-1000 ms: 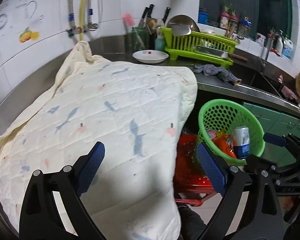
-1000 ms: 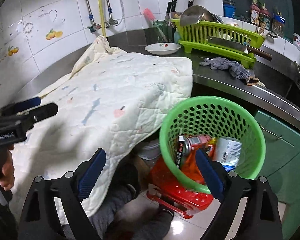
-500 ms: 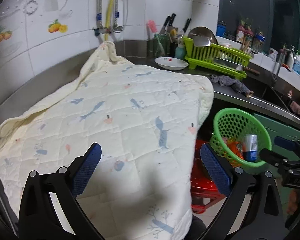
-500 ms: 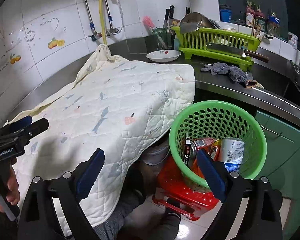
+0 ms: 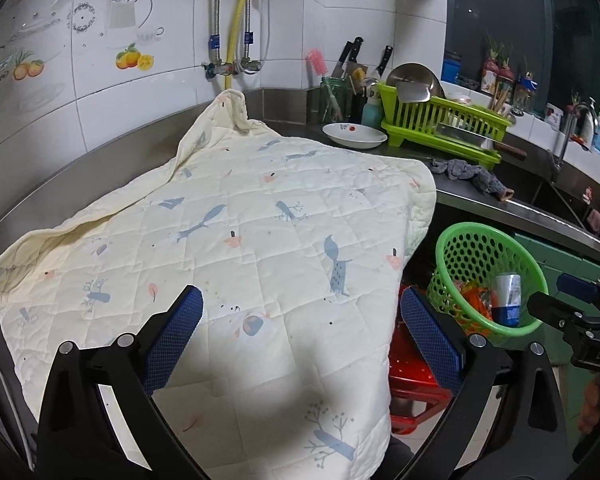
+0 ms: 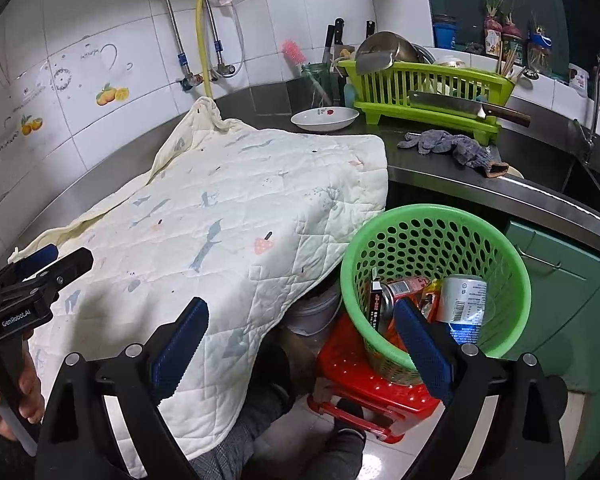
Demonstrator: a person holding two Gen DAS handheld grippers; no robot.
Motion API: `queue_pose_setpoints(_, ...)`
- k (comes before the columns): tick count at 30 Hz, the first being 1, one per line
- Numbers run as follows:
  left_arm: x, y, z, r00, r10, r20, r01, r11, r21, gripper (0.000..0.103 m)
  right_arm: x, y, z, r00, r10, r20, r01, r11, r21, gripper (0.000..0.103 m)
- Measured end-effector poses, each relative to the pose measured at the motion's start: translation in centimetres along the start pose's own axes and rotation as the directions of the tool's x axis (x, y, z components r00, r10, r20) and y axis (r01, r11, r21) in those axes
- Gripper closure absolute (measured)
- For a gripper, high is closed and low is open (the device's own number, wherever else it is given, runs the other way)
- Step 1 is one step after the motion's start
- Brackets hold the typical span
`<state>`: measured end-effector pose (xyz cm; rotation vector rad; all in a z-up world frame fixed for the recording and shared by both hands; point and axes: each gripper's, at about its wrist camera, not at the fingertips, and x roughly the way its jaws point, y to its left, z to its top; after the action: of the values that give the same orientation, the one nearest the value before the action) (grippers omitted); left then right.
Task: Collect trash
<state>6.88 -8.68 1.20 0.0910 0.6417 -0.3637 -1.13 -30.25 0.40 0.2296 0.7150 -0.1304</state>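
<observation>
Pulled back from the basket [image 6: 432, 224], both grippers gape empty; left gripper [image 6: 40, 264] reads "GenRobot.AI".

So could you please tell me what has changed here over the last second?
The left gripper drew back from the green basket, which now looks smaller and farther right in its view. Nothing was grasped or released. Both grippers stay open and empty; the can and other trash remain in the basket, and the quilted cloth is unmoved.

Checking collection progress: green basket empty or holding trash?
Holding trash. The green basket on the red stool contains cans and orange wrappers, filling only its lower part.
</observation>
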Motion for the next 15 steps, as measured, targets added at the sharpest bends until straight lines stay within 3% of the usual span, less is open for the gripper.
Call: queue_pose_setpoints(15, -0.55, -0.33, -0.21, 1.000, 0.017, 0.020, -0.017, 1.000, 0.003, 0.005, -0.60, -0.17, 0.14, 1.000, -0.004, 0.012, 0.004, 1.000, 0.007, 0.012)
